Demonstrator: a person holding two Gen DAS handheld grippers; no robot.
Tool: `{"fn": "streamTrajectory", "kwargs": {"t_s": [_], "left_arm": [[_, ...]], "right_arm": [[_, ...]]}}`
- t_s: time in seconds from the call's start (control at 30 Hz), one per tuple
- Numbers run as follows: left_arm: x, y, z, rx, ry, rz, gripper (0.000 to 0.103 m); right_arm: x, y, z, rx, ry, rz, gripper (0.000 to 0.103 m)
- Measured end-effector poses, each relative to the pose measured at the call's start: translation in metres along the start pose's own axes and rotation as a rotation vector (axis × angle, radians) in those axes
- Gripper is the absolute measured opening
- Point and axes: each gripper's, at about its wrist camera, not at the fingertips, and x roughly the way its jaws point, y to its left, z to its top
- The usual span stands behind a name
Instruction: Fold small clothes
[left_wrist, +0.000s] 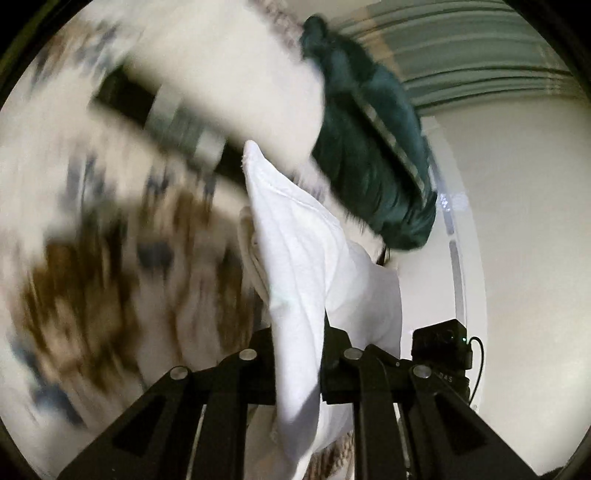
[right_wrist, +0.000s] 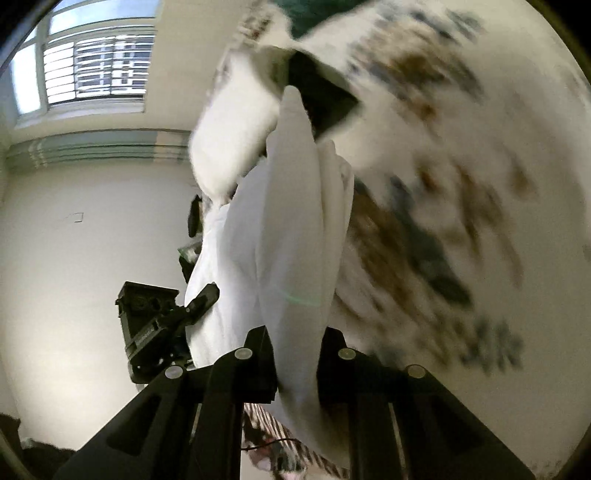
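The left tool (left_wrist: 299, 363) is closed on a fold of the white garment (left_wrist: 306, 266). The cloth passes between the two fingers and rises away from the tool, with its long axis running from the fingers toward the top of the left wrist view, where it tapers to a pointed corner. The right tool (right_wrist: 297, 363) is likewise clamped on the same white garment (right_wrist: 291, 236). In the right wrist view the cloth stands between the fingers in several stacked layers, long axis along the finger direction, narrowing to a rounded tip at its far end. The garment is held off any surface, suspended between the two tools.

A blurred brown-and-blue patterned fabric (left_wrist: 110, 258) fills the background beside the garment. A dark green cloth (left_wrist: 373, 147) lies beyond the garment's tip. A barred window (right_wrist: 96, 70) is visible at upper left of the right wrist view. The opposite tool's black camera block (right_wrist: 147, 317) sits just beside the garment.
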Motion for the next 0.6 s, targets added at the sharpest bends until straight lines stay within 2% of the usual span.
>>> {"fn": "streamTrajectory", "kwargs": {"t_s": [0.13, 0.23, 0.27, 0.33, 0.4, 0.47, 0.53, 0.57, 0.6], "left_arm": [[-0.012, -0.016, 0.102, 0.1, -0.068, 0.036, 0.012], [-0.012, -0.009, 0.17, 0.125, -0.095, 0.077, 0.012], [-0.008, -0.005, 0.199, 0.131, -0.103, 0.098, 0.012], [-0.001, -0.001, 0.236, 0.163, -0.113, 0.154, 0.013], [0.009, 0.005, 0.262, 0.188, -0.114, 0.207, 0.013], [0.025, 0.014, 0.29, 0.192, -0.078, 0.25, 0.016], [0.035, 0.027, 0.301, 0.165, -0.034, 0.259, 0.025], [0.036, 0.033, 0.301, 0.147, -0.025, 0.252, 0.027], [0.03, 0.036, 0.3, 0.122, -0.031, 0.24, 0.028]], "right_arm": [[0.033, 0.067, 0.076, -0.057, -0.071, 0.026, 0.014], [0.068, 0.106, 0.141, -0.077, -0.103, 0.051, 0.014], [0.077, 0.114, 0.159, -0.083, -0.107, 0.057, 0.014], [0.105, 0.134, 0.203, -0.103, -0.112, 0.055, 0.014], [0.13, 0.147, 0.237, -0.123, -0.109, 0.039, 0.014], [0.155, 0.153, 0.263, -0.149, -0.085, -0.009, 0.014], [0.175, 0.154, 0.286, -0.157, -0.053, -0.067, 0.015], [0.18, 0.152, 0.293, -0.151, -0.041, -0.096, 0.02], [0.182, 0.149, 0.298, -0.134, -0.031, -0.121, 0.02]]}}
